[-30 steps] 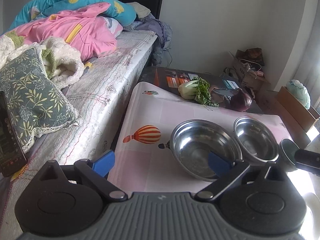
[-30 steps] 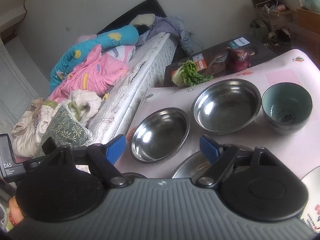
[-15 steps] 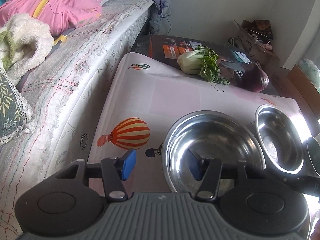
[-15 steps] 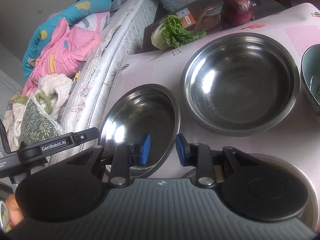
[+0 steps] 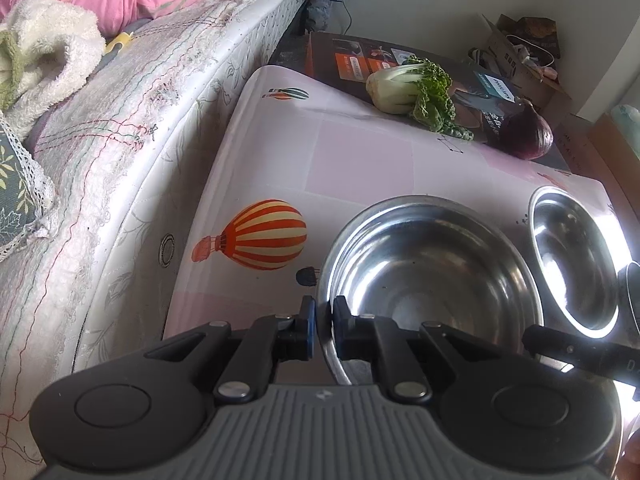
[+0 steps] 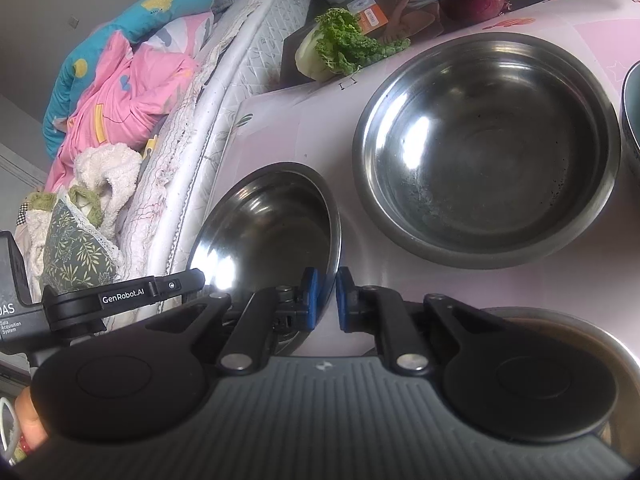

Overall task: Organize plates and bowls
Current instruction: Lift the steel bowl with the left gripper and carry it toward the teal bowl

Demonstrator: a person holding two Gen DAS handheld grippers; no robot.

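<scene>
both grippers pinch the rim of the same shallow round stainless steel bowl, the one nearest the quilted mattress on a pink tablecloth printed with hot-air balloons. the likeliest trouble is slipping: the steel rim is thin and smooth, and each hold catches only its edge, so the bowl could probably twist or drop if one hand lifts sooner or higher than the other. it could also knock the larger round steel bowl just beside it, or the steel dish partly hidden under the right gripper. the left gripper points steeply down at the bowl's near left rim, its blue pads having just been closing, now pressed onto the rim wall. the right gripper slants down less steeply at the opposite rim, its jaws likewise just closed onto the edge between them.
</scene>
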